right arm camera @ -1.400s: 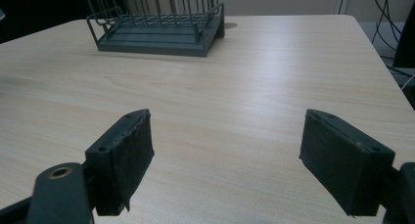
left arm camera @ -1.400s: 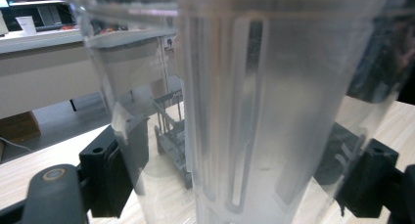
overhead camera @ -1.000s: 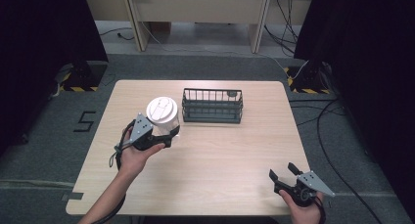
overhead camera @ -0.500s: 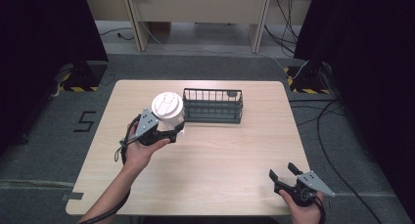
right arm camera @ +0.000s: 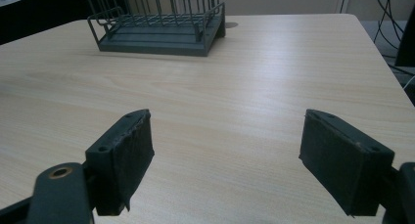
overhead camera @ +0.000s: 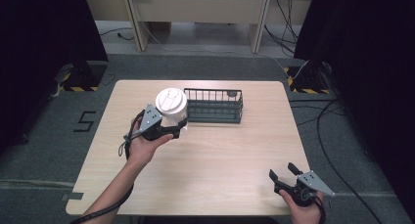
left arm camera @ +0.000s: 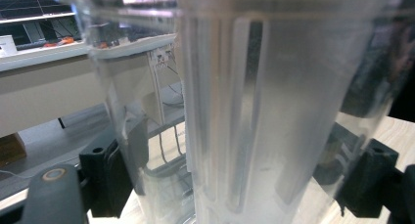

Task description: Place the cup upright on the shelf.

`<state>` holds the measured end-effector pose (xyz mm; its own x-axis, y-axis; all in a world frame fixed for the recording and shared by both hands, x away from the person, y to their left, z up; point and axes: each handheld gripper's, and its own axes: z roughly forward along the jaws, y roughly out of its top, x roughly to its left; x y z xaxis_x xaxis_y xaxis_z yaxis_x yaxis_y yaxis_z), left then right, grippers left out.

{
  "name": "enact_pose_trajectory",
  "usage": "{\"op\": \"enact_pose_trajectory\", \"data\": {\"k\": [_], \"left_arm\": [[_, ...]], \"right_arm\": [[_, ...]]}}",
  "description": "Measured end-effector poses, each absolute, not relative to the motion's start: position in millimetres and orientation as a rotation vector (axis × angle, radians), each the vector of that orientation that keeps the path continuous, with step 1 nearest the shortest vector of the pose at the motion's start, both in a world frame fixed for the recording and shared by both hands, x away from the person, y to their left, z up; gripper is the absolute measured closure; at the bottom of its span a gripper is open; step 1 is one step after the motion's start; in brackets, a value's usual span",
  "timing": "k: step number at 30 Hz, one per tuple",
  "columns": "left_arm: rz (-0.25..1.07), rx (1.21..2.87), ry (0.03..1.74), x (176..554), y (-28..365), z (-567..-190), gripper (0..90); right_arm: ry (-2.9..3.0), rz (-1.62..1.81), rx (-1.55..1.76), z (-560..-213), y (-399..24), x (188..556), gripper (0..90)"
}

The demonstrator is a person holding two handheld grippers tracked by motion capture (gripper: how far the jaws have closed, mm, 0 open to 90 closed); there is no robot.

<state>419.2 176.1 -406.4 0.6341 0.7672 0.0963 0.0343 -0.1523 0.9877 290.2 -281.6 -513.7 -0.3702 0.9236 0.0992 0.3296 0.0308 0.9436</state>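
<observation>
A clear plastic cup with a white lid (overhead camera: 171,102) is held above the table, just left of the dark wire basket (overhead camera: 214,105). My left gripper (overhead camera: 177,128) is shut on the cup's body. Seen from the left gripper view, the translucent cup (left arm camera: 235,111) stands upright between both black pads (left arm camera: 115,175). Near the table's front right corner my right gripper (overhead camera: 283,171) rests open, nothing between its jaws. From the right gripper view the basket (right arm camera: 159,23) lies far ahead across bare wood, with the open gripper (right arm camera: 244,155) in the foreground.
The light wooden table (overhead camera: 220,155) has dark floor on every side. Cables (overhead camera: 337,150) run over the floor at the right. Black curtains hang at both sides, and desk legs (overhead camera: 137,18) stand beyond the far edge.
My left gripper has carried the cup to the right and slightly away, closer to the basket's left end. The right gripper has stayed put.
</observation>
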Motion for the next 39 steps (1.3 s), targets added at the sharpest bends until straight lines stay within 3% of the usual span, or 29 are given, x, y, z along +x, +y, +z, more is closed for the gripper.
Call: {"op": "enact_pose_trajectory", "data": {"k": [39], "left_arm": [[0.726, 1.598, 0.657, 455.5, 142.7, -388.5, 17.4]], "right_arm": [[1.745, 1.348, 1.273, -513.7, -282.8, 290.8, 20.5]]}}
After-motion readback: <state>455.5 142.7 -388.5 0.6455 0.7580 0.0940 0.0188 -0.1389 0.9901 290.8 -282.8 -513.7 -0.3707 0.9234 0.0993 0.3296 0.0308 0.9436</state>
